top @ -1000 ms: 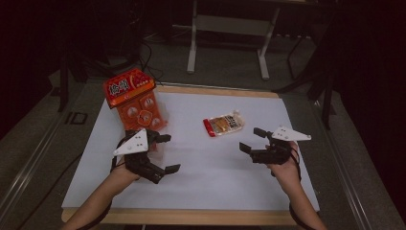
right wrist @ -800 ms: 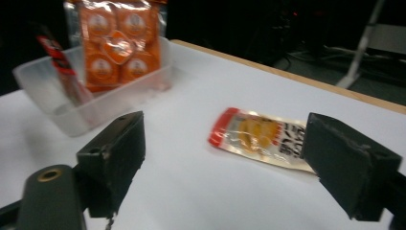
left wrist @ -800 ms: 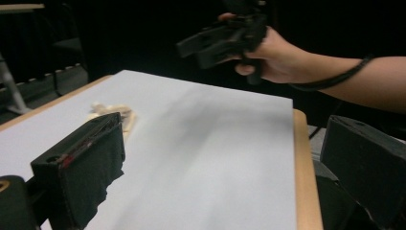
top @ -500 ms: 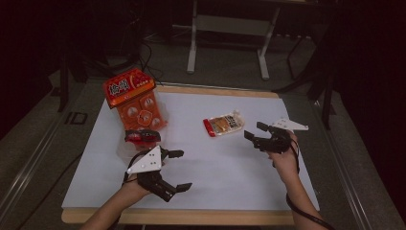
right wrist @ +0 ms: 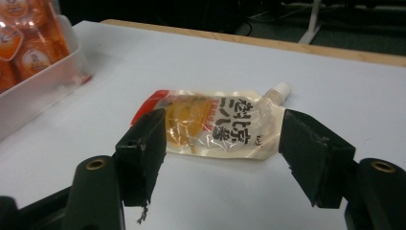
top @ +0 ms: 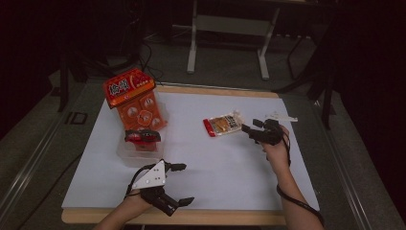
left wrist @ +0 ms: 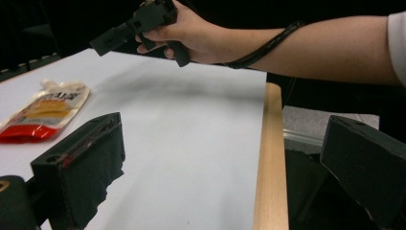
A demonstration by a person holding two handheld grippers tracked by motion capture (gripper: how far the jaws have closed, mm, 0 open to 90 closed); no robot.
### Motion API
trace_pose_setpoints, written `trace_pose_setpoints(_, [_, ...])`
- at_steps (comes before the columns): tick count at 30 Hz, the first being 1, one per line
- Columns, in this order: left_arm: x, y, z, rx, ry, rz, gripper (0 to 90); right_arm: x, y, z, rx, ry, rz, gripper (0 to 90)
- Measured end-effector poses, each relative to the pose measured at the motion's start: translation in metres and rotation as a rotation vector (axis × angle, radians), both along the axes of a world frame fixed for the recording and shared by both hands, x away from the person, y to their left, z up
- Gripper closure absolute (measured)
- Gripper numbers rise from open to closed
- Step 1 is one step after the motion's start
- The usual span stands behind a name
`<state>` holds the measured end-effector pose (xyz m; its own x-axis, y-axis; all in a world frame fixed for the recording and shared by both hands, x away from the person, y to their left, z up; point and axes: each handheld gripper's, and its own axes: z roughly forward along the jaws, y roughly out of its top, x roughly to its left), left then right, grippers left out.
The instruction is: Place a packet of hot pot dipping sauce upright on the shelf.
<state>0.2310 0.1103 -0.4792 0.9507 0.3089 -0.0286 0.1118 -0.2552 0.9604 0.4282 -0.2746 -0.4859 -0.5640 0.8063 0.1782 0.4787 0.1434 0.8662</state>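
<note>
A clear spouted pouch (top: 222, 124) with a red end and yellow contents lies flat on the white table (top: 230, 167). My right gripper (top: 249, 132) hovers just to its right, open, jaws pointing at it. In the right gripper view the pouch (right wrist: 215, 124) sits just beyond the open right gripper (right wrist: 225, 158), its white cap to the right. My left gripper (top: 184, 184) is open near the table's front edge, holding nothing. In the left gripper view the left gripper (left wrist: 225, 163) straddles the wooden table edge, with the pouch (left wrist: 45, 110) far off at the left.
A clear plastic bin (top: 129, 154) stands at the left and holds a red item (top: 141, 137). An orange snack bag (top: 136, 100) stands upright at its back. The wooden front edge (left wrist: 272, 158) borders the white top. Metal stand legs (top: 227, 45) rise behind the table.
My right gripper has moved left and forward up to the pouch. My left gripper has pulled back from the bin toward the front edge. Both stay open.
</note>
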Motion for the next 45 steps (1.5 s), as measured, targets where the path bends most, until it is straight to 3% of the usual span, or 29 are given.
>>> trace_pose_setpoints(12, [-0.011,0.012,-0.003,-0.014,0.002,0.027,1.7,0.029,0.004,-0.018,0.029,0.072,-0.084,34.4])
trace_pose_setpoints(22, [-0.014,0.014,-0.007,0.000,0.005,0.037,1.7,0.048,0.010,-0.032,0.013,0.142,-0.145,37.1])
trace_pose_setpoints(32, [-0.015,0.015,-0.006,0.001,-0.001,0.039,1.7,0.056,0.013,-0.043,0.010,0.188,-0.170,40.0])
trace_pose_setpoints(41, [-0.014,0.015,-0.007,0.004,0.004,0.037,1.7,0.059,0.020,-0.053,0.016,0.232,-0.160,44.7])
trace_pose_setpoints(43, [-0.014,0.015,-0.008,0.007,0.005,0.039,1.7,0.060,0.020,-0.053,0.036,0.238,-0.168,46.8])
trace_pose_setpoints(45, [-0.014,0.015,-0.008,0.007,0.007,0.038,1.7,0.060,0.020,-0.053,0.033,0.242,-0.192,54.8])
